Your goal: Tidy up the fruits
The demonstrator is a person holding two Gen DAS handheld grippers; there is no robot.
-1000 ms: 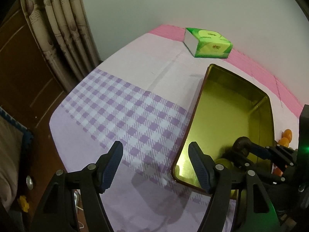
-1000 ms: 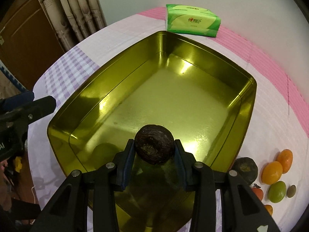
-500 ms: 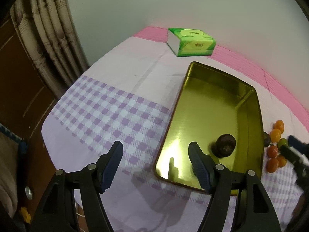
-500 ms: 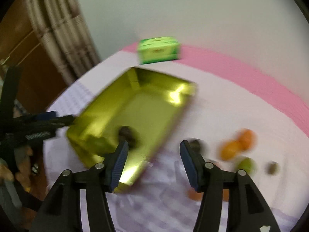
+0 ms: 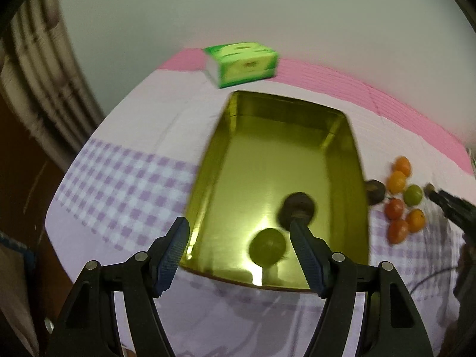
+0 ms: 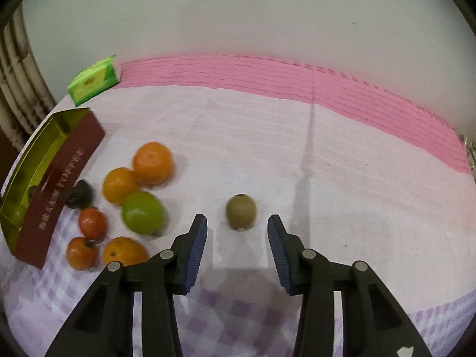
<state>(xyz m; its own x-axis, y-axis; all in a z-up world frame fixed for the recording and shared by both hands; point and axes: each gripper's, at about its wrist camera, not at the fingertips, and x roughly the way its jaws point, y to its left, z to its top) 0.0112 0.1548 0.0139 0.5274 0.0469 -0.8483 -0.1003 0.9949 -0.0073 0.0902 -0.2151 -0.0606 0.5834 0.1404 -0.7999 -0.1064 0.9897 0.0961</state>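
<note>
A gold tin tray (image 5: pixel 267 136) holds a dark brown fruit (image 5: pixel 299 206) and a green fruit (image 5: pixel 267 250). My left gripper (image 5: pixel 239 255) is open and empty above the tray's near end. My right gripper (image 6: pixel 237 248) is open and empty, just short of a kiwi (image 6: pixel 241 211) on the cloth. To its left lie oranges (image 6: pixel 152 163), a green fruit (image 6: pixel 142 212), small red fruits (image 6: pixel 92 223) and a dark fruit (image 6: pixel 78 194) beside the tray's red side (image 6: pixel 56 196). The same pile (image 5: pixel 400 205) shows right of the tray in the left wrist view.
A green tissue pack (image 5: pixel 242 64) lies beyond the tray near the wall; it also shows in the right wrist view (image 6: pixel 95 78). Curtains (image 5: pixel 38 95) hang at the left. The table's left edge drops off beside the checked cloth (image 5: pixel 125 178).
My right gripper let go of the dark fruit in the tray, opened, and swung right to the kiwi. My left gripper moved right, over the tray's near end.
</note>
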